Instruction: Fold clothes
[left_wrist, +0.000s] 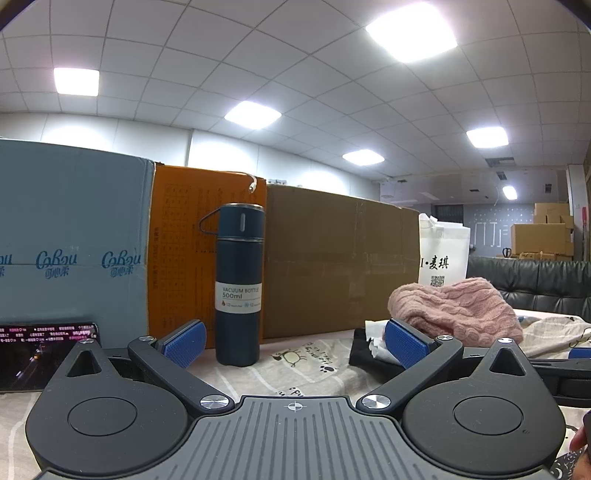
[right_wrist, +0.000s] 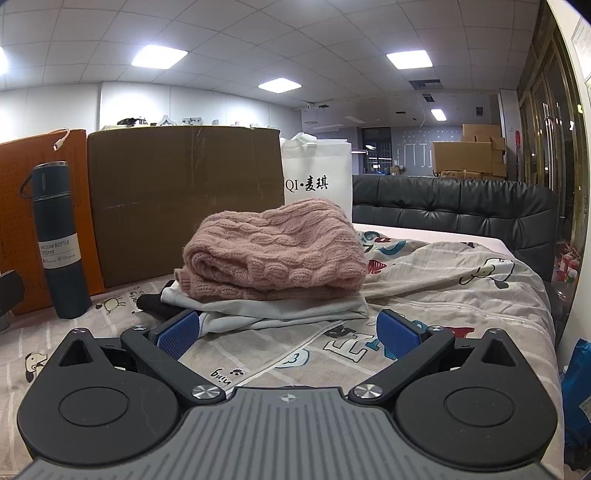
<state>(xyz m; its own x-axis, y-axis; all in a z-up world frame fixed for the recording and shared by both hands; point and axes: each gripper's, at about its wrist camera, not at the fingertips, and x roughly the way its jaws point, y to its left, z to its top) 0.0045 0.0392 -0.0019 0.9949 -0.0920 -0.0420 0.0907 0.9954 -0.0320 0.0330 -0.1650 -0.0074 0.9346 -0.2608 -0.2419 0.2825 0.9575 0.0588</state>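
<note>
We have a bed covered by a cartoon-print sheet (right_wrist: 424, 280), and along its far-left side stand a blue-grey carton (left_wrist: 70, 236), an orange box (left_wrist: 177, 236) and a large brown cardboard box (right_wrist: 184, 199), with a white paper bag (right_wrist: 317, 173) to the right of them and a black padded headboard (right_wrist: 454, 206) at the far end. The clothes sit as one stack in the middle of the sheet, near the brown box: a pink cable-knit sweater (right_wrist: 273, 254) lies folded on top, under it a pale grey-white garment (right_wrist: 280, 310) folded flat, and at the left edge a bit of a black garment (right_wrist: 151, 301) pokes out from beneath. We judge the folding to be largely done, since everything we can see is already stacked and no loose garment lies spread on the sheet; whether more clothes wait outside these views we cannot tell. The black piece looks less tidy than the rest and may want straightening. A dark blue vacuum bottle (left_wrist: 240, 288) stands upright left of the stack, and a phone (left_wrist: 44, 354) with a lit screen leans at the near left. Our right gripper (right_wrist: 290, 332) hovers just short of the stack, jaws spread wide and empty, the left pad next to the pale garment's edge. Our left gripper (left_wrist: 295, 343) is likewise wide apart, holding nothing, aimed at the bottle.
</note>
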